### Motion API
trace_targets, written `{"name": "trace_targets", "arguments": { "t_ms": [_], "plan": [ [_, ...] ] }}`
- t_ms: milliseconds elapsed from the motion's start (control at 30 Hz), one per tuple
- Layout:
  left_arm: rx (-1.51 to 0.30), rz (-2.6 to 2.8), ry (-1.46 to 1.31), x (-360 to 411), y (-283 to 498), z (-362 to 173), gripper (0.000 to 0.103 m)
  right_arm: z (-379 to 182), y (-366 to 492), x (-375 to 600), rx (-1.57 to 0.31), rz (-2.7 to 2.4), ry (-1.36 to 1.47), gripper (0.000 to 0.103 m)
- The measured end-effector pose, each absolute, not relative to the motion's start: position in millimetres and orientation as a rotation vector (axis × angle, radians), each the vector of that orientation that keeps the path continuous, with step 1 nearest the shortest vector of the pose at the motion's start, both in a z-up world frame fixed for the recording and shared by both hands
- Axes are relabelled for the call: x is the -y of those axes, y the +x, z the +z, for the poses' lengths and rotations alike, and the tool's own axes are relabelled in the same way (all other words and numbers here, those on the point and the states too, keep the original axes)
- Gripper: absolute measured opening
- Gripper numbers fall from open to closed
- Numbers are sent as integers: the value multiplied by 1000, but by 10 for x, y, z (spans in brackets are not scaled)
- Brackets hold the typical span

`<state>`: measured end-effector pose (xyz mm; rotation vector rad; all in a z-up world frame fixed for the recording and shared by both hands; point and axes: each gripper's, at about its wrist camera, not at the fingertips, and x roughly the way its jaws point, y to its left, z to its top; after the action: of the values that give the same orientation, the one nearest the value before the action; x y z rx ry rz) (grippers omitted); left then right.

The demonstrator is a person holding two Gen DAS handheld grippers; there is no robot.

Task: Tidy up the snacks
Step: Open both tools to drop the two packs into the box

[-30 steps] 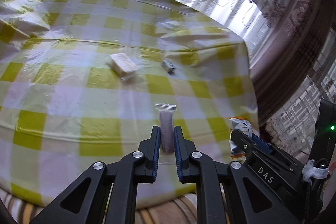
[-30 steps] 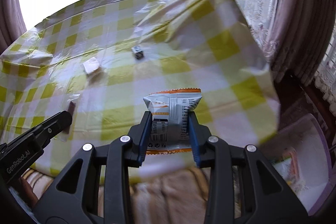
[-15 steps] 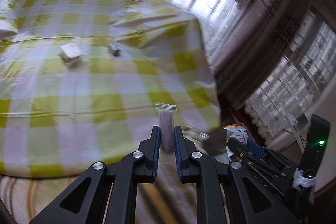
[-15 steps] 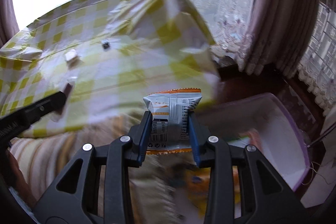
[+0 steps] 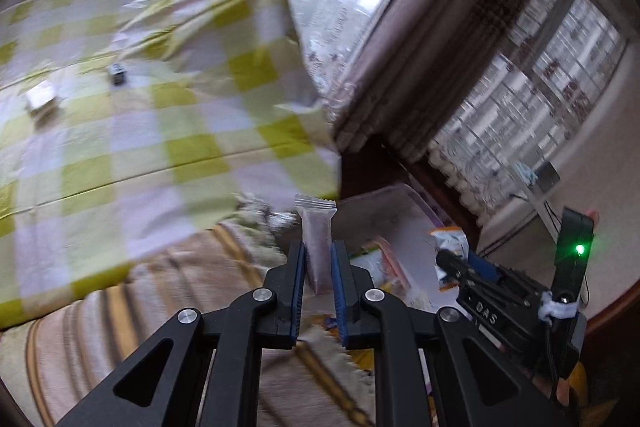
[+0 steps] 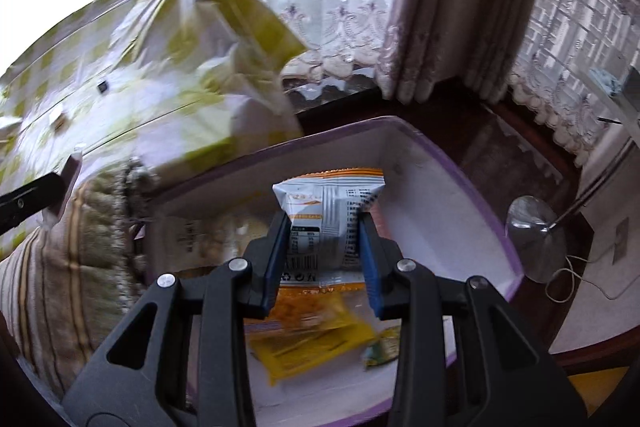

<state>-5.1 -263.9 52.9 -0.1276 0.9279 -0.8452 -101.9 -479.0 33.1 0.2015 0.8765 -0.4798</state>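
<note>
Right gripper pinches a white-orange snack packet directly above the purple-rimmed bin for a drop-in, while left gripper clamps a slim purple bar (bin just ahead), both carried for sorting.

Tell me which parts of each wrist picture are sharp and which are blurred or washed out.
Left wrist view: the left gripper and its purplish bar are sharp; the checked tablecloth is smeared; the window is washed out.
Right wrist view: the right gripper and its white packet are crisp; the bin contents and tablecloth streak.
</note>
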Motion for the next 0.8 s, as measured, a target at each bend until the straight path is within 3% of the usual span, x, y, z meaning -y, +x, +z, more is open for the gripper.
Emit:
{"name": "trace_targets", "arguments": {
  "t_ms": [133, 200, 267, 367, 800],
  "plan": [
    [-949, -905, -76, 2827, -166, 503, 19, 333, -1068, 4897, -886, -513, 195, 41],
    [-954, -900, -53, 2871, -195, 482, 29, 325, -1086, 4941, -881, -521, 199, 59],
    [-955, -893, -64, 2847, -192, 480, 34, 313, -1115, 4975, -878, -522, 208, 68],
    [-967, -881, -97, 2790, -156, 468, 39, 281, -1113, 4967, -888, -520, 205, 68],
    [-911, -705, -134, 2403, 62, 504, 39, 347, -862, 4726, -880, -446, 193, 68]
  ]
}}
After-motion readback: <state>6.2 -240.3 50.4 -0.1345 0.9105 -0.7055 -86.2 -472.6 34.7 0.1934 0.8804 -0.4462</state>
